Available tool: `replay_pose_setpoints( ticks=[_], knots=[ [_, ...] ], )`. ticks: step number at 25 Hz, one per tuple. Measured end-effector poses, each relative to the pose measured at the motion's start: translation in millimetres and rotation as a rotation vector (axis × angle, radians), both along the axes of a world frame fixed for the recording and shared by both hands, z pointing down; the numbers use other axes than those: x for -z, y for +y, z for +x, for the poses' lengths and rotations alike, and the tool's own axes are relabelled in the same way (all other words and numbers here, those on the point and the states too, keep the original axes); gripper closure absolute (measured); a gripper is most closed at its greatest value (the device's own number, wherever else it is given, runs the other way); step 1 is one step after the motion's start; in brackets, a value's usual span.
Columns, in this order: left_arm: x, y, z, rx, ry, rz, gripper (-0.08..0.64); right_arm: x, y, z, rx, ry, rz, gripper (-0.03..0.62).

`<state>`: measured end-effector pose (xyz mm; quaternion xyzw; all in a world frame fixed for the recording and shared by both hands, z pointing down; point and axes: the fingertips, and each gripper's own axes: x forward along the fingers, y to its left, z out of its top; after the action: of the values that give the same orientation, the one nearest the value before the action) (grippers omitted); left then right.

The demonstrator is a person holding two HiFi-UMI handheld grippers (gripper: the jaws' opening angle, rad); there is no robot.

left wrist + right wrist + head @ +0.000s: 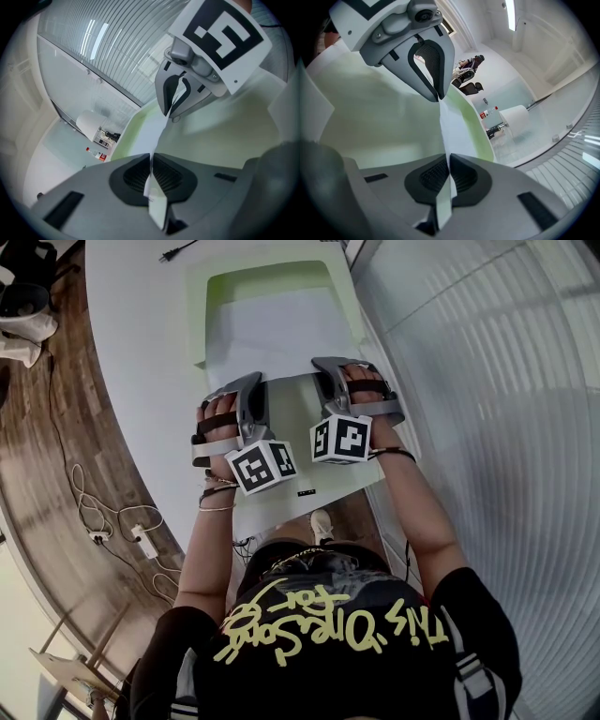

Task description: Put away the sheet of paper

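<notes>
Sheet of white paper [281, 334], light and floppy; left gripper [151, 165] and right gripper [448, 164] each pinch its near edge.

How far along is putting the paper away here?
Grasp looks done: left gripper and right gripper are each shut on the near edge of the white sheet of paper. In hand: the sheet is held over the pale green folder on the white table. Left: lay it inside, release.
</notes>
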<state>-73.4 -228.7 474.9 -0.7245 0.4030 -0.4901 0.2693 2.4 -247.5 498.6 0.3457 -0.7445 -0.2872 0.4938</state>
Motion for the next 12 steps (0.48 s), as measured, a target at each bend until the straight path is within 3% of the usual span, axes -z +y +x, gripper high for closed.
replay_pose_setpoints(
  ticks=[12],
  knots=[
    [-2.7,-11.0,-2.9,0.008,-0.011,-0.003,0.538,-3.5,-8.9,-1.3,-0.014,-0.009,-0.013,0.584]
  ],
)
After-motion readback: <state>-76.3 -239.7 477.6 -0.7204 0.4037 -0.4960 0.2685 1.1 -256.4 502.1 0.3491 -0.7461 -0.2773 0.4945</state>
